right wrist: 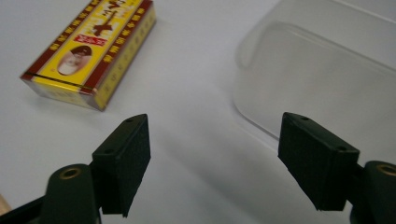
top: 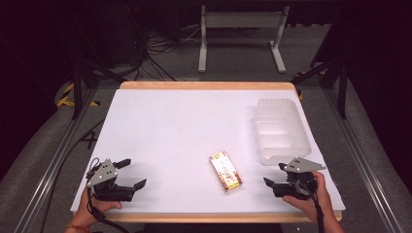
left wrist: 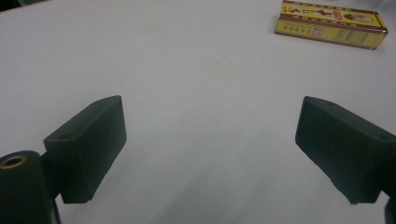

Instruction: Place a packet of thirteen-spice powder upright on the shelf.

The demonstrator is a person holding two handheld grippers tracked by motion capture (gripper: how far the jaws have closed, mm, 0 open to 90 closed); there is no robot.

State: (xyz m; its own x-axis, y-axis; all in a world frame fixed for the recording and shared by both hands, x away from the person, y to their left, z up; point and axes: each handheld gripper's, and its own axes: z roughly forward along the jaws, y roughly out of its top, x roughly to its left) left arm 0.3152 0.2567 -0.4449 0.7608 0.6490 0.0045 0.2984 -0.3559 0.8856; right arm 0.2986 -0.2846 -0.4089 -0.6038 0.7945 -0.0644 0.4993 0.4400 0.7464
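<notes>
Yellow and dark-red printed box flat on white counter, left tool at 8 o'clock, right tool at 4 o'clock, both spread wide, empty, clear tray at 2 o'clock.

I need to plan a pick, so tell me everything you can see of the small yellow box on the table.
The yellow box is a small flat rectangular carton, likely cardboard under glossy wrap, with dark red borders, printed characters and a small picture on top, and a barcode on one long side. It appears closed and lies flat on the white table, angled slightly, near the front edge. It sits apart from the clear plastic tray, and nothing else touches it.
</notes>
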